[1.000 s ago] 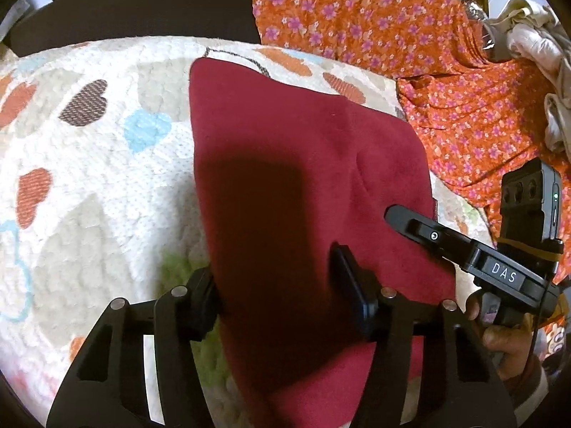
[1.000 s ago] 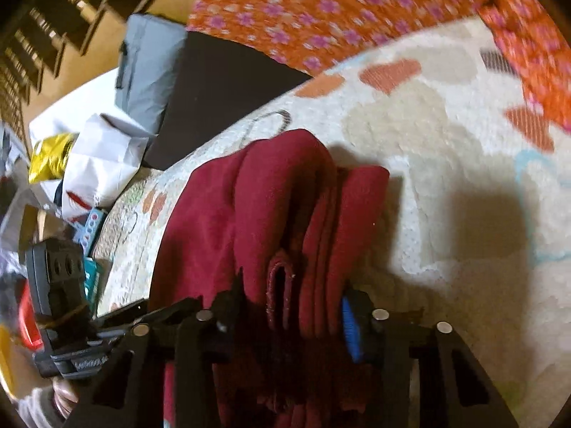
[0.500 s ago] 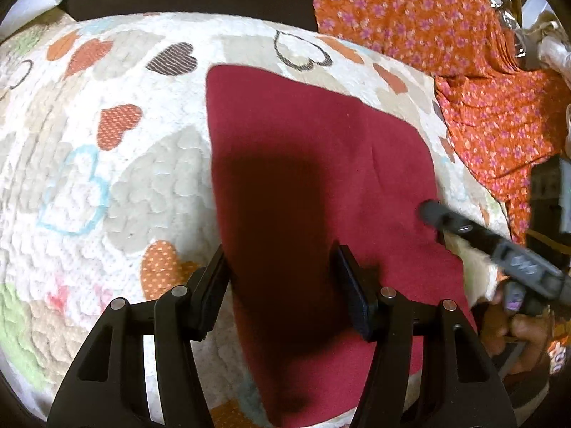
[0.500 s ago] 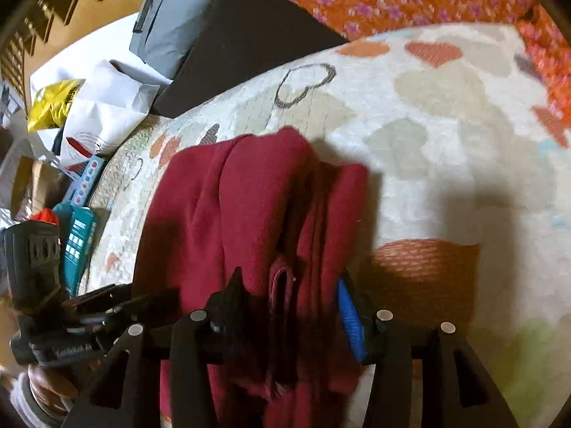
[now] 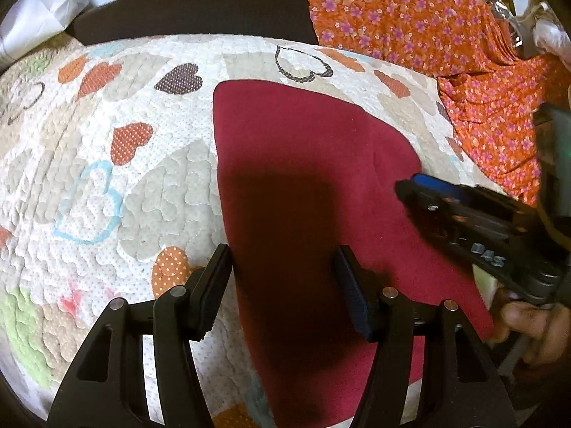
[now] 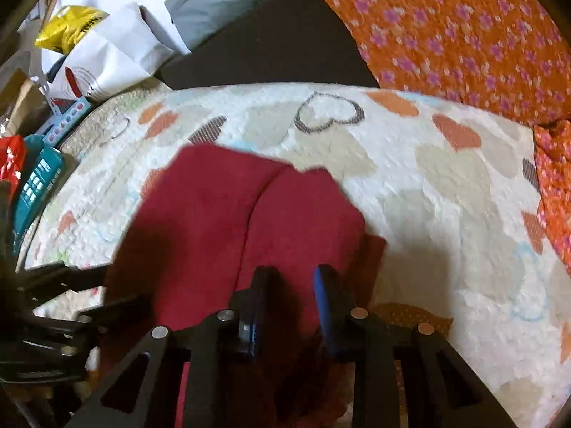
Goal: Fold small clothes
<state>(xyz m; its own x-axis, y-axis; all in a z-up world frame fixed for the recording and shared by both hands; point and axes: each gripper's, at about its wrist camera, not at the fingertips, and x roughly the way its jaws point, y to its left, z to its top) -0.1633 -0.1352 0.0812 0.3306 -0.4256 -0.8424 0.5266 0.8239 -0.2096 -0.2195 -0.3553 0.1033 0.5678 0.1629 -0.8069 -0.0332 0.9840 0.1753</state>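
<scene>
Fingers of the left gripper (image 5: 283, 278) sit spread apart over the near part of the red cloth (image 5: 303, 185); nothing is pinched between them. The cloth's near end runs under the gripper body and out of frame, so its full shape isn't visible. A dark shadow covers its middle.

Right gripper (image 6: 291, 301) has its fingers drawn close with red cloth (image 6: 228, 221) bunched between them. Whether the pads actually clamp it I cannot tell, since the near part is dark and blurred. The blue pad on the right finger (image 6: 323, 297) is visible; the left pad is mostly hidden.

In the left view the right gripper (image 5: 415, 183) comes in from the right edge, tip over the cloth's right border, motion-blurred. The hand (image 5: 528, 328) holding it is cut off by the frame.

Cloth is a soft, matte, fleece-like fabric, with a seam or fold line running lengthwise. It lies flat on a quilt (image 5: 107, 178) that is white, stitched and bumpy, printed with hearts.

Beyond the quilt is a black flat surface (image 6: 271, 42), and to the right an orange floral fabric (image 6: 464, 35), crumpled. Far left in the right view are a white bag (image 6: 107, 50), a yellow packet (image 6: 67, 28) and a teal box (image 6: 35, 182); details are too blurred to read.
</scene>
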